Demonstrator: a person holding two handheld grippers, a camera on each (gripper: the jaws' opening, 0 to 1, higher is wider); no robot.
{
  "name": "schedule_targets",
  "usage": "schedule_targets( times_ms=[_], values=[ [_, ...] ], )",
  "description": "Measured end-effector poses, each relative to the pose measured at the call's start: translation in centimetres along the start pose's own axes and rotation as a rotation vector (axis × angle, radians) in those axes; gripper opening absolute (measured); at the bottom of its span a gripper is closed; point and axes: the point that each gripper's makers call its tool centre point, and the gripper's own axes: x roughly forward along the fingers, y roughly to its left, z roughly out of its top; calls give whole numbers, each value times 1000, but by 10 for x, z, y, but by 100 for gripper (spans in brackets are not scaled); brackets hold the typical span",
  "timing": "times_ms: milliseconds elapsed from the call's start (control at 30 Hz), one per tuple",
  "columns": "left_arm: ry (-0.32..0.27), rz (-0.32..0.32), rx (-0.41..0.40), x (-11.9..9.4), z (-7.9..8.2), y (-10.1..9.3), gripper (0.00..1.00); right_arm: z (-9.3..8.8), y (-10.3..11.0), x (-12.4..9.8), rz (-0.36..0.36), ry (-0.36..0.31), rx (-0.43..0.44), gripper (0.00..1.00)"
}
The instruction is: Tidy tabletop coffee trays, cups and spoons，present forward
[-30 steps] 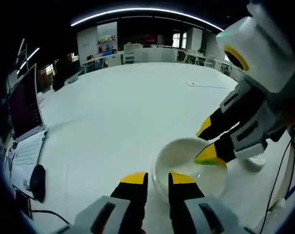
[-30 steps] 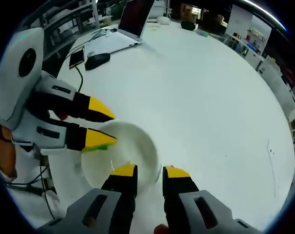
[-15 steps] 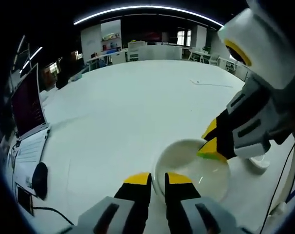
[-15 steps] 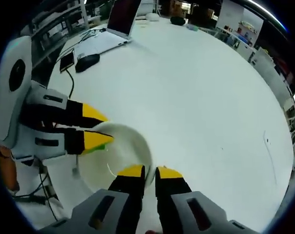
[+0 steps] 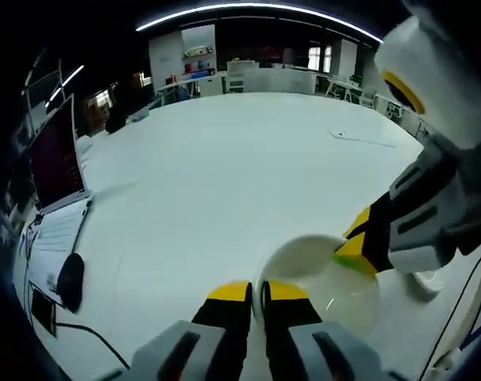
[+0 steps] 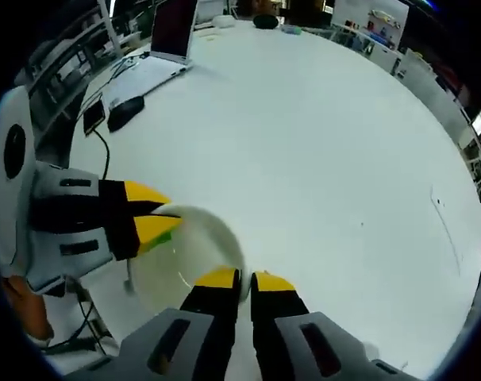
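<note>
Bowl (image 5: 324, 274) sits near me on the white table (image 5: 225, 167), and I have both tools on it at once. In the left gripper view my left gripper (image 5: 256, 292) rises from the bottom with its yellow tips nearly together, pinching the bowl's near rim between them; the right gripper (image 5: 358, 244) comes in from the right side and its tips close on the opposite rim, with a bit of green showing at the lower tip. In the right gripper view the same hold reads from the other side: my right gripper (image 6: 243, 281) has its jaws pressed almost shut on the rim of the bowl (image 6: 189, 254), and the left gripper (image 6: 157, 214) reaches in from the left, its two yellow tips clamped over the far rim, again with green at the lower one. I cannot tell whether the bowl rests on the table or is raised off it. Farther off along the table edge I see a laptop (image 5: 58, 171) with its screen up, a dark mouse (image 5: 70, 278) beside it, and a phone (image 6: 92, 117) with a cable near them. A small white round thing (image 5: 425, 282) lies just past the bowl.
</note>
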Motion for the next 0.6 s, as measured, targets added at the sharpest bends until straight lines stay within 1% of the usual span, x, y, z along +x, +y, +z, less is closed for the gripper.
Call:
schedule_targets(
  times_ms=[67,233,267,367,600],
  values=[
    [1,-2,2,-1,0,-3,7,4,-3,-1,0,7,5,6],
    [18,-2,7,-4,2,-6,7,-1,-3,-6,-22,31,4,5],
    [21,-9,-1,-5,2,-7,7,-2,-3,-7,-24,36,3,5],
    [13,-16,-11,-8,4,-10,7,-3,-5,-12,-22,32,16,5],
    [-3,-36,-2,-6,17,-19,7,-8,-12,-25,-36,37,26,5]
  ],
)
